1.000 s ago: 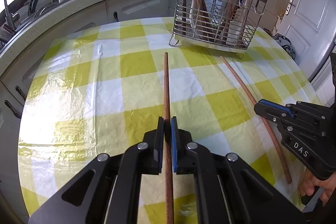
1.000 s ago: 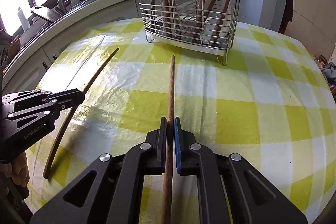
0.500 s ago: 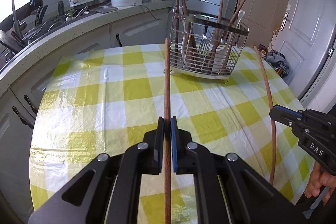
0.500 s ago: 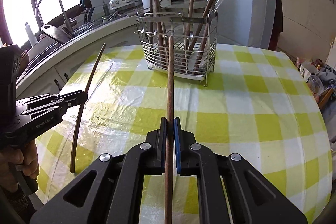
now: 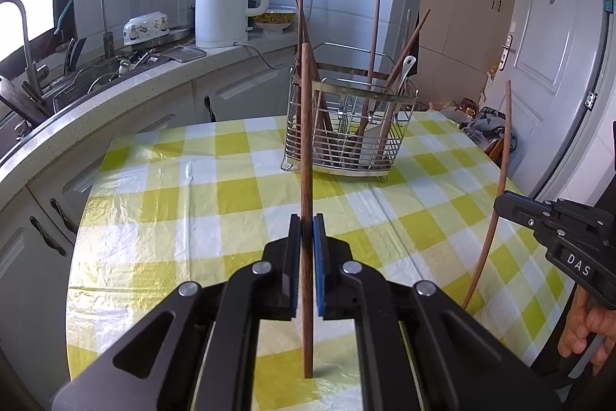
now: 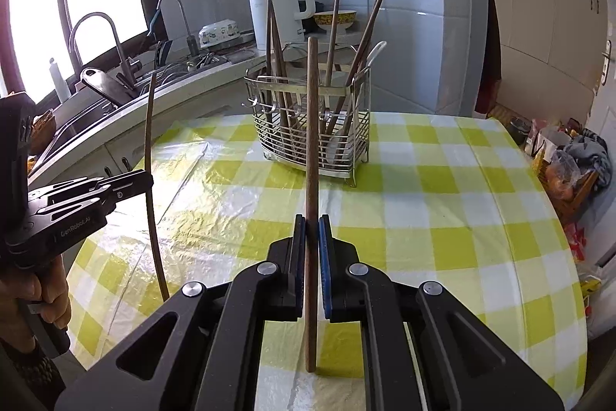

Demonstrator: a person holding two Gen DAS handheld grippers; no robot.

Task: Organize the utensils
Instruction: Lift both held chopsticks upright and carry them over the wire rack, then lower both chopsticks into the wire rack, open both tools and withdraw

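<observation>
In the left wrist view, the left tongs are pinching a dark wooden chopstick between their pads; the stick stands nearly upright in the grip, its lower end hanging above the yellow-and-white checked table and its top reaching up in front of the wire utensil rack. The rack sits at the far side of the table and holds several more wooden chopsticks and a white spoon. At the right edge, the right tongs grip a second chopstick, with a hand below on the handle. A white kettle stands on the counter behind.

In the right wrist view, the right tongs are pressed on their chopstick, upright and clear of the table, with the rack directly beyond it. At the left, the left tongs hold the other chopstick, gripped by a hand.
</observation>
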